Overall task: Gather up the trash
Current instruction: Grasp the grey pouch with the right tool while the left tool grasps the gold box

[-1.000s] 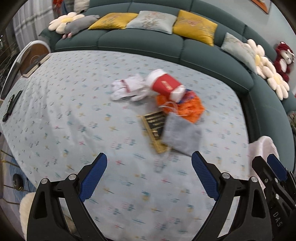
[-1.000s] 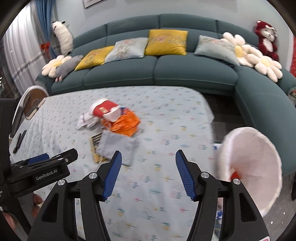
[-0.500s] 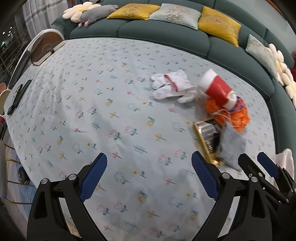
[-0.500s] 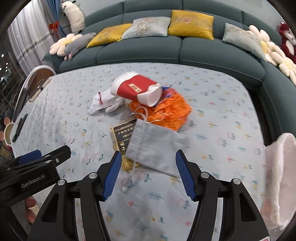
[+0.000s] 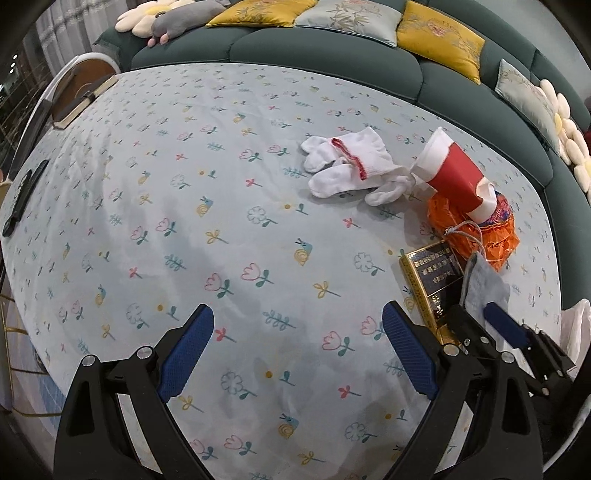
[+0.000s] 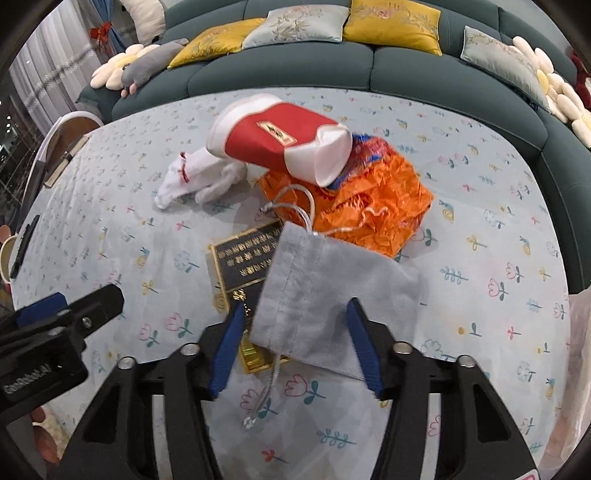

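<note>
Floral tablecloth (image 5: pixel 221 184) is littered: nothing collected yet. Grey pouch (image 6: pixel 332 291) is straddled by the right gripper (image 6: pixel 295 343), jaws just closing, not yet pinched. Left gripper (image 5: pixel 295 350) is held open, empty.

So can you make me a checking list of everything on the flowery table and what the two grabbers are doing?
Surface: flower-print tablecloth.
Job's things: grey drawstring pouch lying partly on a black-and-gold box; crumpled orange wrapper; red-and-white paper cup on its side, resting on the wrapper; white socks.
Clutter: dark remote at the table's left edge.
Grippers: right gripper straddles the pouch, jaws just been closing, pads not yet pressing; left gripper open over bare cloth.
Cables: nothing seen.
Surroundings: teal sofa with cushions; white bag at the right edge.
</note>
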Motion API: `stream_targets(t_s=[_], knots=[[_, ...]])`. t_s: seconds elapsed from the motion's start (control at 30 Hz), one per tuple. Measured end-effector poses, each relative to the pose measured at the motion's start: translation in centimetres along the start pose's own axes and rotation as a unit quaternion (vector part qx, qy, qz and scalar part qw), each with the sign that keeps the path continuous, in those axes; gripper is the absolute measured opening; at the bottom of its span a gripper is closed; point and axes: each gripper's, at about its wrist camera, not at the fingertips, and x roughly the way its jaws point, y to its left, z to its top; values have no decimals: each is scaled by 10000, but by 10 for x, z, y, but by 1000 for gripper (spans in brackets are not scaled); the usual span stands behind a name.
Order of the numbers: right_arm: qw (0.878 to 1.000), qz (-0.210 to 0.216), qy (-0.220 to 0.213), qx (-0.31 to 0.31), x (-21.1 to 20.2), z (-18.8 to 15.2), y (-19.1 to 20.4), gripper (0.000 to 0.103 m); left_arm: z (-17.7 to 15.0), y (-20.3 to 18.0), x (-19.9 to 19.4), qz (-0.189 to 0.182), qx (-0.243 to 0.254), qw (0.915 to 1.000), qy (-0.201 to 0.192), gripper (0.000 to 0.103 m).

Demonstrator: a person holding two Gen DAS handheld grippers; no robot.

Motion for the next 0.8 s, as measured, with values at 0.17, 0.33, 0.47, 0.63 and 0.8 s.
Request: stream_targets(t_s=[0.17, 0.33, 0.47, 0.63, 0.8], knots=[[9999, 4, -74, 87, -7, -4, -13, 17, 0, -18, 2, -88, 143, 9999, 21, 88], [9991, 3, -296, 288, -26, -7, -36, 12, -1, -42, 1, -202, 323, 9993, 28, 88], [9979, -64, -488, 420, -43, -9, -54, 12, -2, -65, 4, -327, 443, 9984, 97, 88], [9958, -106, -654, 628, -59, -8, -81, 12, 0, -95, 16, -439, 502, 9974, 261, 89], [9945, -104, -729, 744, -68, -7, -98, 12, 4, -110, 42, -394, 322, 9967, 626, 89]])
